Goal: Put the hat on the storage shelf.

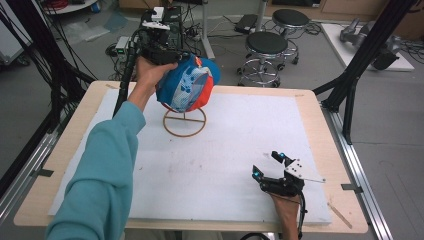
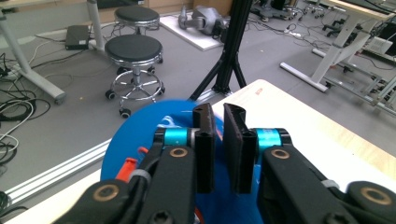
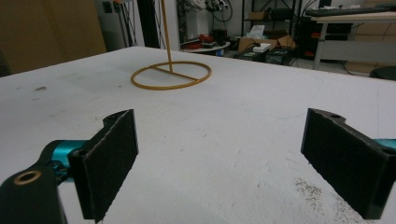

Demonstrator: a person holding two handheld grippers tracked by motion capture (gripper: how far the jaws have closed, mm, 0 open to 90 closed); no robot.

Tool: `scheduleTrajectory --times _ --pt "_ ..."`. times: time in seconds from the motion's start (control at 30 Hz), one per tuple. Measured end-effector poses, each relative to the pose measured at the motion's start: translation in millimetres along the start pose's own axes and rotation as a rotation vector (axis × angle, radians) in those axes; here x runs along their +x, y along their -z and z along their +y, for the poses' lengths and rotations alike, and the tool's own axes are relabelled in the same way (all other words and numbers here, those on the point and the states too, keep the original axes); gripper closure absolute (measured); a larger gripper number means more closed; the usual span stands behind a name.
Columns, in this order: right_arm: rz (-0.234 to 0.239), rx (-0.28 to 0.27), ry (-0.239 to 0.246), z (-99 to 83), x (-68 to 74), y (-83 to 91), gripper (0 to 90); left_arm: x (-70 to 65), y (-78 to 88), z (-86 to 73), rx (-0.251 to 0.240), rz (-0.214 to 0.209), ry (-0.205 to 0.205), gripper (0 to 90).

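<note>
Over by the table's far left corner, the left tongs sit atop the blue-and-orange cap, which perches on the gold wire stand. Their jaws show a narrow gap with nothing pinched between them, blue cap just behind. Near the table's front right corner, the right tongs rest low, jaws spread wide and empty.

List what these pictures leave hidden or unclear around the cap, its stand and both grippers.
- Stand top: high view, covered by the cap.
- Left gripper pads and cap: left gripper view shows a narrow gap; contact unclear.
- Cap's front: left gripper view, blocked by the jaws.
- Stand's post: right gripper view, cut off by the top edge.
- Right gripper cable: high view, cut by the bottom edge.
</note>
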State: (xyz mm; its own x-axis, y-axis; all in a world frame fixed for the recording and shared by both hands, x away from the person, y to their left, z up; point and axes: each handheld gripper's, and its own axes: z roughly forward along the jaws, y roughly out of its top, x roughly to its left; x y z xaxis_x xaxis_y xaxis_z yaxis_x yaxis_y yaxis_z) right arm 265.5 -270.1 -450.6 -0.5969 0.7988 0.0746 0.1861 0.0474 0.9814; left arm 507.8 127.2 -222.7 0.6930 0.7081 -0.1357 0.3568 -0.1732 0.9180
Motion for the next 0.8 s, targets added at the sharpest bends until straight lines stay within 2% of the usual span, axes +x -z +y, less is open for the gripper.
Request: scheduleTrajectory --times 0.1,0.17,0.3,0.37,0.43,0.5,0.57,0.63,0.73,0.8 --pt "0.002 -0.002 -0.003 0.1 -0.1 0.0 9.9 0.6 2.8 -2.3 -0.006 0.004 -0.011 66.8" --pt "0.0 -0.001 -0.003 0.2 0.0 0.0 9.9 1.8 5.5 -4.6 -0.023 0.011 -0.007 51.7" --pt "0.001 0.002 0.001 0.1 -0.1 0.1 9.9 4.9 18.0 -10.8 -0.12 0.033 -0.015 30.6" --pt "0.0 0.0 0.003 0.1 -0.2 0.0 9.9 7.3 27.1 -15.0 -0.159 0.006 -0.021 19.8" --pt "0.001 0.006 0.001 0.1 0.4 0.2 9.9 8.3 36.8 -19.5 -0.181 -0.011 -0.024 18.5" --pt "-0.002 0.004 0.007 0.3 0.5 0.0 9.9 9.0 51.4 -27.6 -0.211 -0.021 -0.051 17.9" --pt "-0.004 0.007 0.008 0.2 0.8 -0.1 9.9 9.9 66.1 -37.3 -0.235 -0.034 -0.062 17.5" --pt "-0.002 0.007 0.009 0.2 0.9 -0.1 9.9 9.7 80.8 -50.8 -0.247 -0.033 -0.088 17.5" --pt "-0.002 0.009 0.014 0.1 1.0 0.0 9.9 10.7 103.2 -75.7 -0.27 -0.029 -0.108 17.5" --pt "-0.002 0.004 0.019 0.2 0.8 -0.3 9.9 10.4 117.1 -93.1 -0.27 -0.025 -0.138 17.5"
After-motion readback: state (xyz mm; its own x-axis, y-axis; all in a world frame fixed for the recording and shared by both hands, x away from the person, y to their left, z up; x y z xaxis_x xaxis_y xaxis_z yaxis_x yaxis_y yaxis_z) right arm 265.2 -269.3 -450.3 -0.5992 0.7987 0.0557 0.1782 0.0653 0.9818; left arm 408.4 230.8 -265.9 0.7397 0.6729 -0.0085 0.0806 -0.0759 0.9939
